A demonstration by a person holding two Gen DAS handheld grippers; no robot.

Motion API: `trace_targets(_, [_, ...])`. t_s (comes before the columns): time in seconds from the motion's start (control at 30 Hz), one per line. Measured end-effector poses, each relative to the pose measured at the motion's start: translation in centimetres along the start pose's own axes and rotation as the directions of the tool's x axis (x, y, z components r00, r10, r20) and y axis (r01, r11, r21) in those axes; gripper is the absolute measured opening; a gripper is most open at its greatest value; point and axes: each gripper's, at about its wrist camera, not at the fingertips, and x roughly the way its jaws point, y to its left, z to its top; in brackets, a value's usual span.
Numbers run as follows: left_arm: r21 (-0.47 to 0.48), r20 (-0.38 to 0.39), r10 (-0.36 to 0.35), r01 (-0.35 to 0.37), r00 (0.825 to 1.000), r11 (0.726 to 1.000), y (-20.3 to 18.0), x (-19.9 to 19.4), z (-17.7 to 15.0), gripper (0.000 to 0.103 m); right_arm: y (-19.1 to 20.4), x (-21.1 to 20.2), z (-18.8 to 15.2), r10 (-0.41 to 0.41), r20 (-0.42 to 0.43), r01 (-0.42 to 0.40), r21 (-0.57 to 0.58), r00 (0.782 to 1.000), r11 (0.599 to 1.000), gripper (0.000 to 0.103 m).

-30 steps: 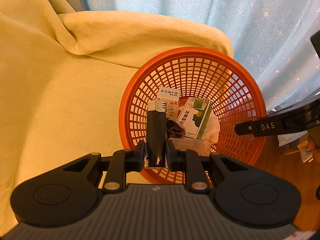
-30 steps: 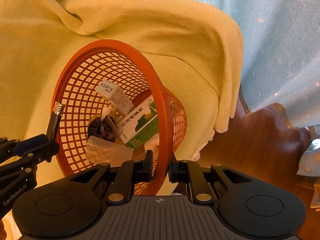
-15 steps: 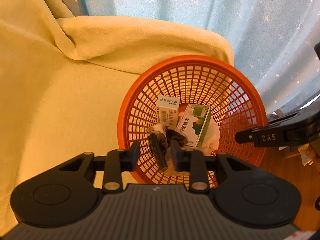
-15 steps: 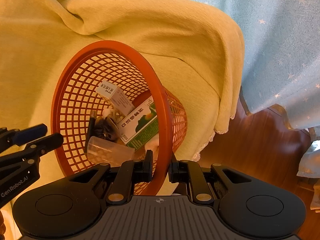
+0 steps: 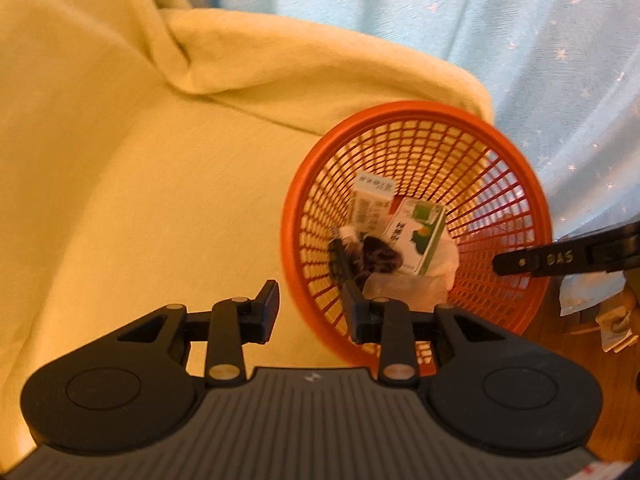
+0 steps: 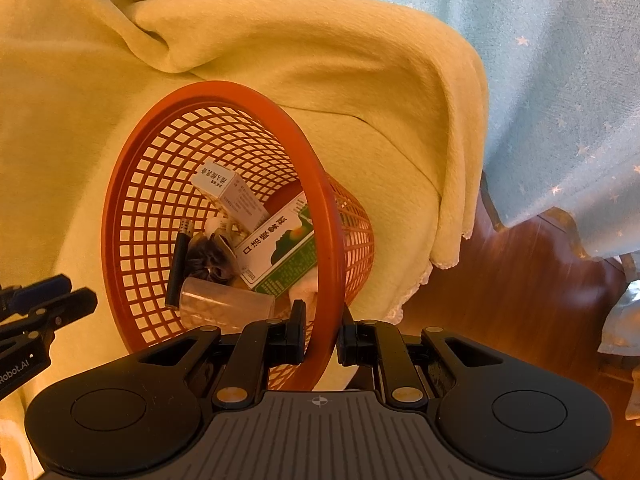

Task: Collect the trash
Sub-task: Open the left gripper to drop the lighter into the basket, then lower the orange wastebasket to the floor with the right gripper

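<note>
Right wrist: right gripper [image 6: 321, 338] clamped on basket rim [image 6: 320, 216]; left gripper [image 5: 310, 308] agape, empty.

Your left wrist view is blurred, so the print on the white box [image 5: 372, 200] and the green-and-white box [image 5: 416, 240] cannot be read. The right tool [image 6: 321, 336] covers the near rim of the orange basket [image 6: 120, 216], and the clear cup [image 6: 224, 308] hides the basket floor. The left tool [image 6: 52, 300] is cut off by the right view's edge.
</note>
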Motion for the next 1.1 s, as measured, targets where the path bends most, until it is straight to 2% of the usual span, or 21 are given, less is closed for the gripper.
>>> trace_targets(0.37, [-0.133, -0.015, -0.027, 0.025, 1.000, 0.991, 1.5, 2.7, -0.9, 0.033, -0.3, 0.1, -0.4, 0.013, 0.018, -0.012, -0.019, 1.000, 1.000, 0.011])
trace_targets(0.57, [-0.180, 0.006, -0.075, 0.075, 0.997, 0.981, 2.1, 4.6, -1.2, 0.032, 0.0, 0.1, -1.0, 0.004, 0.041, -0.003, -0.008, 0.999, 1.000, 0.011])
trace_targets(0.67, [-0.171, 0.034, -0.110, 0.114, 0.993, 0.979, 1.9, 5.1, -1.0, 0.029, 0.4, 0.0, -1.5, -0.013, 0.056, 0.014, -0.015, 0.998, 1.000, 0.011])
trace_targets(0.8, [-0.135, 0.074, -0.120, 0.129, 0.990, 0.982, 1.9, 5.1, -0.9, 0.025, 0.4, -0.2, -2.4, -0.026, 0.078, 0.024, 0.024, 0.997, 0.999, 0.011])
trace_targets(1.1, [-0.074, 0.082, -0.151, 0.157, 0.985, 0.985, 0.7, 4.4, -1.6, 0.024, -0.1, -1.3, -5.0, -0.025, 0.083, 0.020, 0.061, 0.996, 0.998, 0.013])
